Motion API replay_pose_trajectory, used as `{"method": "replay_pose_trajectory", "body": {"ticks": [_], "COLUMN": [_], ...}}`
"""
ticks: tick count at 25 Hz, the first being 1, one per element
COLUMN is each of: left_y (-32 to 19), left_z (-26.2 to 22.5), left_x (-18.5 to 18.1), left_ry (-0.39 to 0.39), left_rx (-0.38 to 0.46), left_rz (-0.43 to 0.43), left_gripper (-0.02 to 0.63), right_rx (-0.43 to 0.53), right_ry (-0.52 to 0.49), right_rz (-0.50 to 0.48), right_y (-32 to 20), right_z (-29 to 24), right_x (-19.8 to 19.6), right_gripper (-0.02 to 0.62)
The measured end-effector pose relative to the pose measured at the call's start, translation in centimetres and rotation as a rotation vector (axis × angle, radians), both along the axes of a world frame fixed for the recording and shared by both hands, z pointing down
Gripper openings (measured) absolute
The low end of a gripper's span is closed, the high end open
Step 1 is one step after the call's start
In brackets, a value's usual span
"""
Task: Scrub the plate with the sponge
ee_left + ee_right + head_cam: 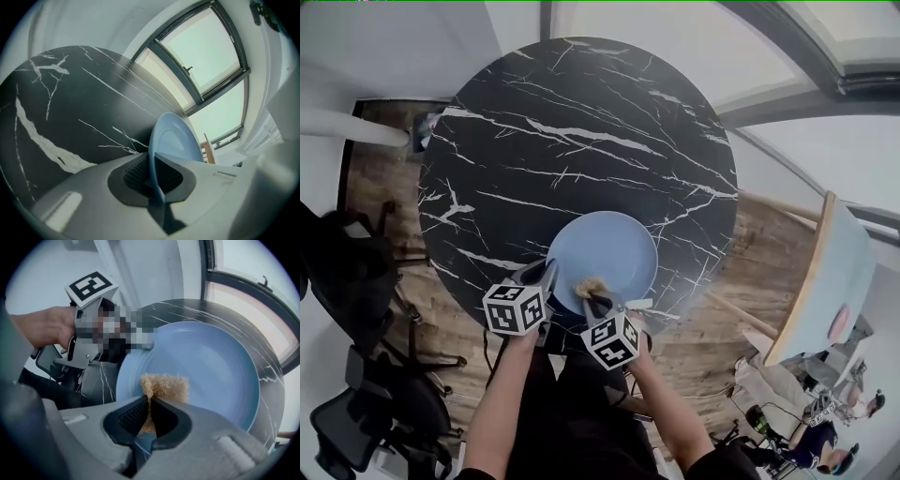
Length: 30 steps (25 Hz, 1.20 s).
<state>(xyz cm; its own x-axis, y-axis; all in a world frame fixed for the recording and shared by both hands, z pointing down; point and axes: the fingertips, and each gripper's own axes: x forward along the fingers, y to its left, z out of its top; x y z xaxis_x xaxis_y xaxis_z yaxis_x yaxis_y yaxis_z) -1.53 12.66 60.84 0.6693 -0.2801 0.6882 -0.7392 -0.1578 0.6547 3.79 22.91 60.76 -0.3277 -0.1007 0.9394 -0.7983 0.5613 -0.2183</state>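
The left tongs (544, 274) are clenching the plate (614, 246) by its near-left rim, with the thin blue edge pinched between both pads. This grip is probably steadying the plate so it is not sliding on the counter (581, 131) while the other hand is scrubbing. The plate is sitting on the marbled black top, close to the person's edge of it. Just right of that grip, the right tongs (594, 298) are pointing steeply down over the plate's near rim and are clamping the sponge (165, 386). The tan, fuzzy sponge is being squeezed thin between the pads, and its free end is sticking out past the tips, so that fibre rather than plastic is meeting the plate. That end is lying just inside the plate's near rim and appears to be touching the blue face. The middle and far side of the plate are looking bare and smooth.
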Motion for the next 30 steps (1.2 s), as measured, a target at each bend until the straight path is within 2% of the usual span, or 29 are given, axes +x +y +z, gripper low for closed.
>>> {"method": "replay_pose_trajectory", "body": {"ticks": [7,14,17,24,30], "left_y": [0.0,0.0,0.1,0.1,0.2], "left_z": [0.1,0.1,0.1,0.1,0.0], "left_x": [0.2,0.0,0.2,0.2,0.3], "left_ry": [-0.001,-0.014,-0.018,-0.03,-0.031], "left_rx": [0.002,0.002,0.004,0.009,0.012], "left_rz": [0.01,0.019,0.021,0.03,0.035], "left_gripper": [0.02,0.021,0.021,0.028,0.03], "right_rx": [-0.034,-0.014,-0.015,-0.012,0.027], "right_ry": [0.002,0.124,0.14,0.167,0.238], "right_rz": [0.065,0.019,0.039,0.05,0.041], "right_y": [-0.3,-1.8,-2.5,-4.0,-5.8], "right_z": [-0.1,0.0,0.1,0.0,0.1], "right_x": [4.0,7.8,9.3,10.2,11.4], "right_gripper": [0.023,0.023,0.023,0.023,0.023]}}
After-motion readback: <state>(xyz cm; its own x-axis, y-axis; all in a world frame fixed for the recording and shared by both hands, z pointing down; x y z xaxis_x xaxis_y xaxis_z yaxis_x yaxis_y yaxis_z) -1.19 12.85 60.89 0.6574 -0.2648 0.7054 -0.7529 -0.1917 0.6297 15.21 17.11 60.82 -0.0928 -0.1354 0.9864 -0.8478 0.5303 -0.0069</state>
